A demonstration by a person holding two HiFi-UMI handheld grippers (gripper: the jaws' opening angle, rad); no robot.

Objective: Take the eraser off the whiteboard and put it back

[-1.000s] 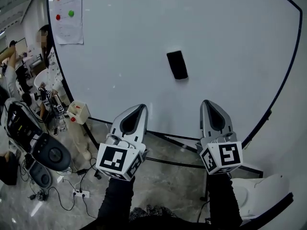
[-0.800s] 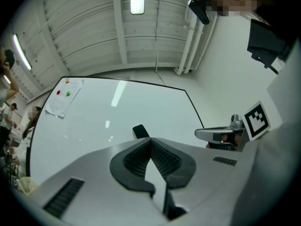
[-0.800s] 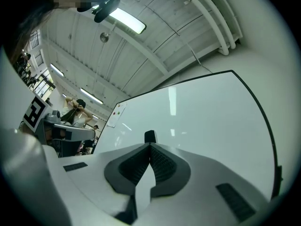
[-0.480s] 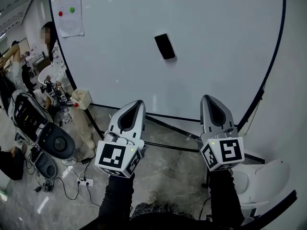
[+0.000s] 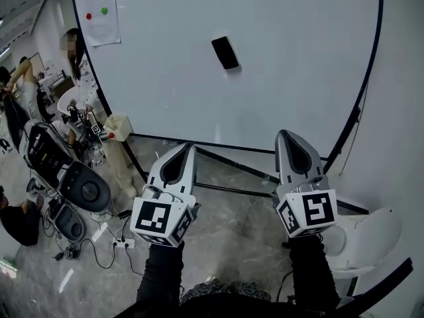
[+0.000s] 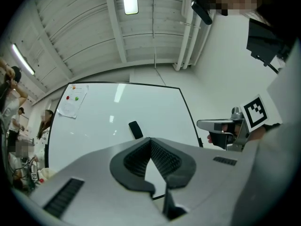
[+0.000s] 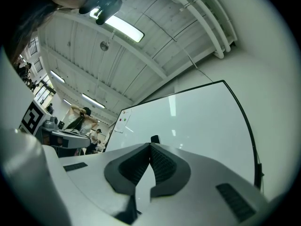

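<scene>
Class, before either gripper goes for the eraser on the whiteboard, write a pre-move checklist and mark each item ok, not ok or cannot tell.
1. The eraser sits on the whiteboard: ok.
2. The left gripper is empty: ok.
3. The right gripper is empty: ok.
4. Jaws apart, ready to grasp: not ok, both are shut.
5. A gripper is close to the eraser: not ok, both are well below it.
6. What holds the eraser to the board: cannot tell.
</scene>
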